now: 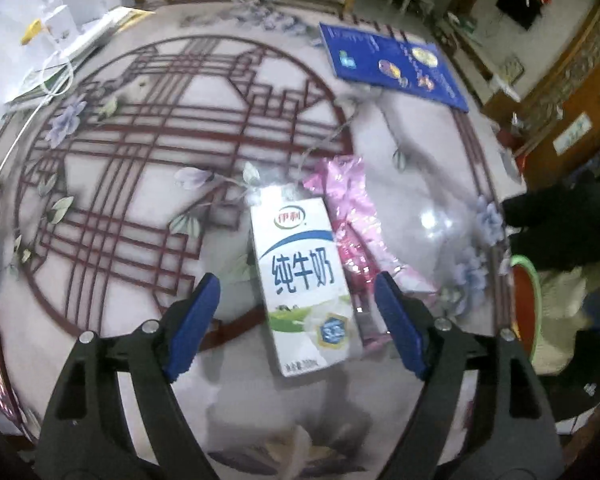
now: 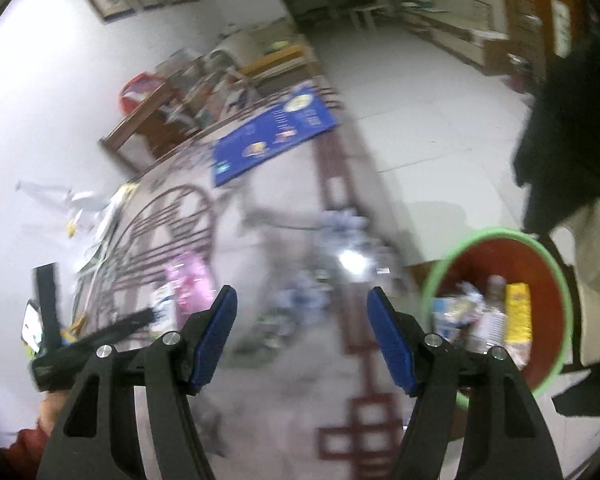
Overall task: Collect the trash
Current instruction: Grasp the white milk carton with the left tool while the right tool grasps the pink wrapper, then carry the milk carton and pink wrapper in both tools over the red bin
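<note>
The left claw [image 1: 298, 308] hangs spread and empty over the milk carton [image 1: 302, 280], which lies flat between its fingers beside a pink wrapper [image 1: 350, 216]. Best to drop squarely across the carton's narrow sides. The right claw [image 2: 302, 328], also spread and empty, has bare table ahead; the bin [image 2: 556, 260] sits off the table edge to its right.

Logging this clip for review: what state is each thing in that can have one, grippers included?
Left gripper: open, empty, above the milk carton.
Right gripper: open, empty, over the table.
Milk carton: lying flat on the table, not gripped.
Pink wrapper: crumpled, lying against the carton's side.
Trash bin: open-topped, partly filled with trash.
Blue booklet: closed, flat on the table.
</note>
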`<control>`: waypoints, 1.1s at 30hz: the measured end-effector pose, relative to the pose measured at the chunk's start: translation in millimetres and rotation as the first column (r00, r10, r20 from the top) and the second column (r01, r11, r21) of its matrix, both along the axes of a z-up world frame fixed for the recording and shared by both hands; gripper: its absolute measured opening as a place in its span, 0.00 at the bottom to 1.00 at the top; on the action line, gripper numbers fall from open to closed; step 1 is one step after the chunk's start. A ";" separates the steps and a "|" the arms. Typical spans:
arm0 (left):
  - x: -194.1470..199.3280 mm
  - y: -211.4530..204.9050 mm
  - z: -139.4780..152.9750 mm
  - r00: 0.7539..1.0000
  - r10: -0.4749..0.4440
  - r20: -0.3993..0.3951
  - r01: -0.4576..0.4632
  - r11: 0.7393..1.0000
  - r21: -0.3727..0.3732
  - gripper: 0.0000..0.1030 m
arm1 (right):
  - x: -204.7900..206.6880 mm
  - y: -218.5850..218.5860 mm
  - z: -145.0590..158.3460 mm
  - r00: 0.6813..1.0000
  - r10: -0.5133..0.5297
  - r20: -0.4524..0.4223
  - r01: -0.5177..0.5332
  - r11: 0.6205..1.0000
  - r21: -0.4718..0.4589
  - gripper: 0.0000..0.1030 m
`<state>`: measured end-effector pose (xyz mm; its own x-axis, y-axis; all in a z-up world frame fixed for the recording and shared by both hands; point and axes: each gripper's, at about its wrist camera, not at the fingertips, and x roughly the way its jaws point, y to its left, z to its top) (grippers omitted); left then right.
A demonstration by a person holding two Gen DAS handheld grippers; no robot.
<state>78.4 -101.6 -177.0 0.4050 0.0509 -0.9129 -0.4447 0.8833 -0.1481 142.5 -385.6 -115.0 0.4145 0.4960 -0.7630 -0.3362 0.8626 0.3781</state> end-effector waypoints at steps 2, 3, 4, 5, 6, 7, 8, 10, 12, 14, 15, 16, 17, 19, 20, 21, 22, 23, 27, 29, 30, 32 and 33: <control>8.0 -2.2 -9.4 0.999 -0.023 -0.023 0.023 1.000 0.001 0.74 | -4.2 22.1 2.5 0.999 0.038 0.005 -0.038 0.999 -0.003 0.64; 9.2 -0.4 -13.1 0.999 -0.030 -0.028 0.030 1.000 -0.003 0.74 | -5.0 29.8 3.7 0.999 0.050 0.006 -0.050 0.999 -0.005 0.64; 9.8 1.6 -17.2 0.999 -0.038 -0.034 0.038 0.999 -0.007 0.74 | -7.5 41.4 4.6 0.998 0.069 0.007 -0.069 0.998 -0.010 0.64; 11.5 4.7 -22.6 0.998 -0.048 -0.047 0.047 0.999 -0.025 0.73 | -9.8 54.4 4.4 0.996 0.088 0.007 -0.088 0.996 -0.018 0.67; 10.3 8.6 -26.1 0.997 -0.052 -0.054 0.050 0.997 -0.051 0.70 | -11.0 64.5 2.9 0.995 0.103 0.002 -0.103 0.994 -0.027 0.69; 8.6 15.1 -29.3 0.997 -0.054 -0.054 0.050 0.996 -0.071 0.61 | -11.0 73.0 0.8 0.993 0.116 -0.004 -0.116 0.993 -0.036 0.70; 6.0 21.1 -32.3 0.997 -0.058 -0.057 0.053 0.994 -0.093 0.52 | -11.0 82.8 -2.6 0.992 0.127 -0.011 -0.127 0.991 -0.045 0.70; -0.7 28.1 -30.7 0.997 -0.067 -0.050 0.062 0.994 -0.095 0.51 | -10.0 99.6 -11.0 0.989 0.142 -0.029 -0.143 0.988 -0.051 0.70; -8.8 40.9 -24.6 0.997 -0.074 -0.029 0.071 0.993 -0.094 0.51 | -7.0 117.7 -21.9 0.986 0.157 -0.052 -0.161 0.985 -0.063 0.70; -17.2 52.5 -18.0 0.997 -0.070 -0.012 0.069 0.994 -0.081 0.51 | -3.8 133.4 -31.7 0.982 0.175 -0.066 -0.180 0.980 -0.086 0.70; -19.6 58.0 -16.0 0.998 -0.066 -0.006 0.066 0.995 -0.078 0.51 | -2.4 141.7 -37.0 0.980 0.185 -0.074 -0.192 0.976 -0.098 0.70; -23.7 65.5 -12.7 0.998 -0.059 0.001 0.059 0.996 -0.073 0.51 | 0.3 153.1 -44.9 0.976 0.199 -0.086 -0.208 0.971 -0.115 0.70; -27.4 72.5 -10.0 0.999 -0.051 0.007 0.051 0.996 -0.070 0.51 | 2.0 161.8 -50.5 0.974 0.207 -0.094 -0.218 0.967 -0.128 0.70; -32.0 83.6 -7.6 0.999 -0.042 0.015 0.043 0.997 -0.065 0.51 | 5.4 180.2 -63.3 0.969 0.222 -0.108 -0.237 0.958 -0.160 0.70; -35.0 89.1 -5.2 0.999 -0.039 0.021 0.040 0.998 -0.058 0.51 | 6.4 186.9 -68.5 0.967 0.227 -0.114 -0.244 0.954 -0.171 0.70; -37.2 93.1 -3.6 0.999 -0.038 0.025 0.039 0.998 -0.054 0.51 | 7.2 193.0 -73.6 0.965 0.231 -0.121 -0.251 0.951 -0.182 0.70; -38.8 96.3 -2.6 0.999 -0.038 0.029 0.040 0.998 -0.053 0.51 | 8.2 200.6 -80.2 0.963 0.236 -0.132 -0.258 0.946 -0.194 0.70; -40.0 99.7 -1.5 0.999 -0.040 0.033 0.041 0.998 -0.054 0.51 | 8.8 206.5 -85.4 0.961 0.239 -0.139 -0.264 0.942 -0.206 0.69; -41.2 110.8 0.5 0.998 -0.048 0.049 0.050 0.997 -0.054 0.51 | 5.6 222.8 -98.1 0.957 0.245 -0.153 -0.279 0.924 -0.261 0.61; -41.9 116.5 0.8 0.997 -0.047 0.055 0.050 0.997 -0.061 0.51 | 4.1 229.2 -102.4 0.955 0.249 -0.159 -0.286 0.916 -0.282 0.33; -42.0 118.3 0.9 0.997 -0.045 0.057 0.049 0.997 -0.063 0.51 | 3.6 231.1 -103.9 0.955 0.248 -0.165 -0.287 0.915 -0.283 0.26; -41.9 122.1 1.0 0.997 -0.044 0.061 0.049 0.997 -0.067 0.51 | 2.5 231.3 -102.4 0.957 0.242 -0.162 -0.279 0.921 -0.273 0.19; -42.3 124.2 1.3 0.997 -0.044 0.064 0.048 0.996 -0.070 0.51 | 1.4 232.0 -100.1 0.958 0.241 -0.158 -0.276 0.923 -0.267 0.17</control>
